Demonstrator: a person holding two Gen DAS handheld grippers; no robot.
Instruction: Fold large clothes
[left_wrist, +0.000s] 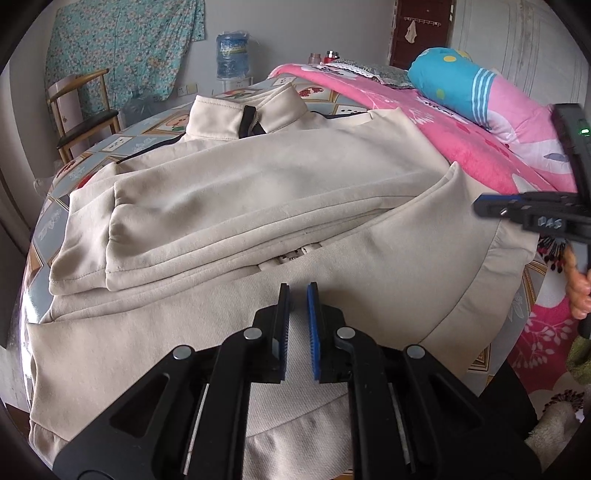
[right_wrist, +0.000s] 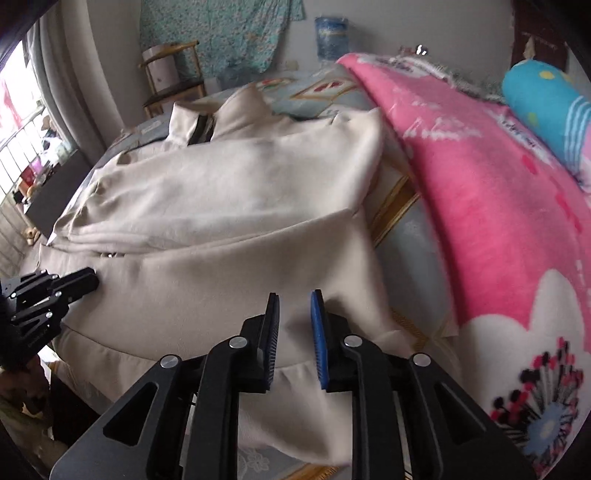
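Observation:
A cream zip-up jacket (left_wrist: 258, 177) (right_wrist: 240, 177) lies flat on the bed, collar (left_wrist: 236, 114) at the far end and both sleeves folded across its chest. My left gripper (left_wrist: 298, 286) (right_wrist: 94, 278) hangs over the jacket's lower front. Its pads are almost together, with only a thin slit and no cloth in it. My right gripper (right_wrist: 295, 295) (left_wrist: 480, 206) is above the lower right part of the jacket by the hem. Its jaws stand a little apart with nothing between them. A hand holds it at the right edge of the left wrist view.
A pink flowered blanket (left_wrist: 461, 147) (right_wrist: 480, 184) lies bunched along the jacket's right side, with a blue pillow (left_wrist: 450, 81) on top. The patterned bed sheet (right_wrist: 402, 206) shows between them. A wooden chair (left_wrist: 85, 114) and a water bottle (left_wrist: 232, 55) stand beyond the bed.

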